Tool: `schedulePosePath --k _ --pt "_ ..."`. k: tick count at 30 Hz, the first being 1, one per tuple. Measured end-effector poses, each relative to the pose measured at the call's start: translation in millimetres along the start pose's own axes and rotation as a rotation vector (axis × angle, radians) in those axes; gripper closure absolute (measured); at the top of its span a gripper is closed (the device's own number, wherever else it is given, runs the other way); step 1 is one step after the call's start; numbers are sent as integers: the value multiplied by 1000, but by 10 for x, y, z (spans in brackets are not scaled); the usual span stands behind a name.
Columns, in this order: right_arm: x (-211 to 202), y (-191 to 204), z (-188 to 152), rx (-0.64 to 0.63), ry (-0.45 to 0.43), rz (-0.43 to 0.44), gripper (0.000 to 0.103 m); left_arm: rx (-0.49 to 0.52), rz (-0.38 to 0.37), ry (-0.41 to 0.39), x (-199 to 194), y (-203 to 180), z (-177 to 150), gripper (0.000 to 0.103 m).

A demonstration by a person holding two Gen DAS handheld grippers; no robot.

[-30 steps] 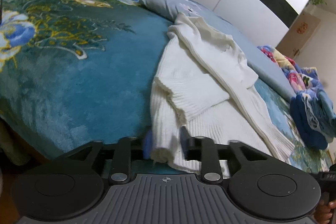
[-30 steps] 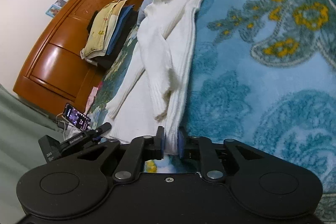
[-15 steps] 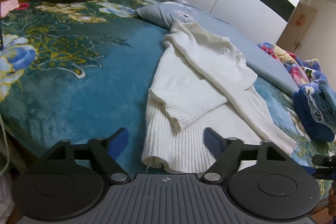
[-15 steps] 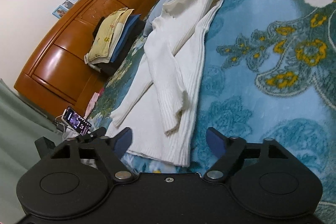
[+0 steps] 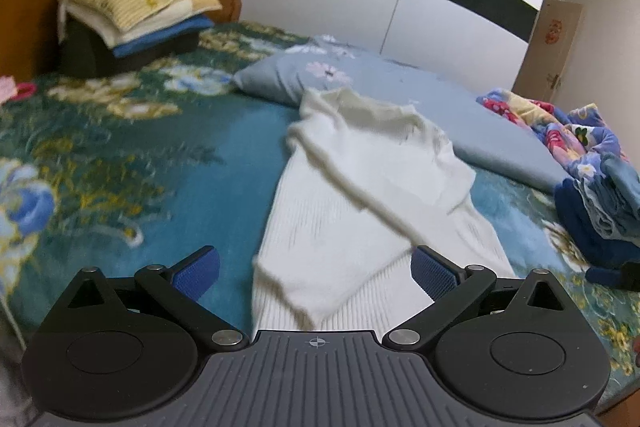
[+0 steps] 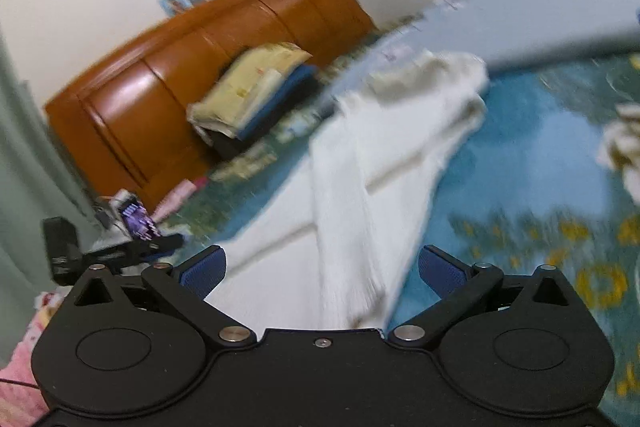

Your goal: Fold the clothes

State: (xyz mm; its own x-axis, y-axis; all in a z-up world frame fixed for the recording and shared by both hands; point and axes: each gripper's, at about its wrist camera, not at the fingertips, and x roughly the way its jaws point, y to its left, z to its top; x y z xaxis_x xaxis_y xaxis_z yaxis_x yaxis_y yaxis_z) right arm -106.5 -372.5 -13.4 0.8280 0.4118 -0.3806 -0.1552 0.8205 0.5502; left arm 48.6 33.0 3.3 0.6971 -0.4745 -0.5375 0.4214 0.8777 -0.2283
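Your left tongs (image 5: 316, 273) and right tongs (image 6: 322, 273) have just opened wide (holding nothing); the white sweater (image 5: 360, 195) stretches lengthwise straight ahead of both.

Soft indoor light, fisheye-bent edges; right wrist view heavily motion-blurred, left mildly.

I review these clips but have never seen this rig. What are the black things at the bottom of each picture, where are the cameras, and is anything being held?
Each picture comes from a camera on a hand-held two-finger gripper, looking along its fingers. The left gripper and right gripper have just been opening, and both stand wide open, holding nothing. Below them a white sweater lies on a floral bed cover, sleeves folded across its body. A stack of folded clothes sits by the wooden headboard.
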Motion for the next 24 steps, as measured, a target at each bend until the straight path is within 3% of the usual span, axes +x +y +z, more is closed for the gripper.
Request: schedulePosePath --k 4,7,11,18,24 --pt "-1 -77 175 -6 -84 26 1 44 -1 -28 181 -22 143 0" --pt "20 -88 315 -80 -109 15 1 80 5 -37 324 -23 256 0" --pt "133 -79 573 -169 -36 13 1 133 25 -18 528 5 376 0" --pt "415 -25 937 -302 59 -26 1 131 25 4 780 55 513 0" --pt "675 82 1128 -439 50 -73 1 281 8 9 909 -63 709 0"
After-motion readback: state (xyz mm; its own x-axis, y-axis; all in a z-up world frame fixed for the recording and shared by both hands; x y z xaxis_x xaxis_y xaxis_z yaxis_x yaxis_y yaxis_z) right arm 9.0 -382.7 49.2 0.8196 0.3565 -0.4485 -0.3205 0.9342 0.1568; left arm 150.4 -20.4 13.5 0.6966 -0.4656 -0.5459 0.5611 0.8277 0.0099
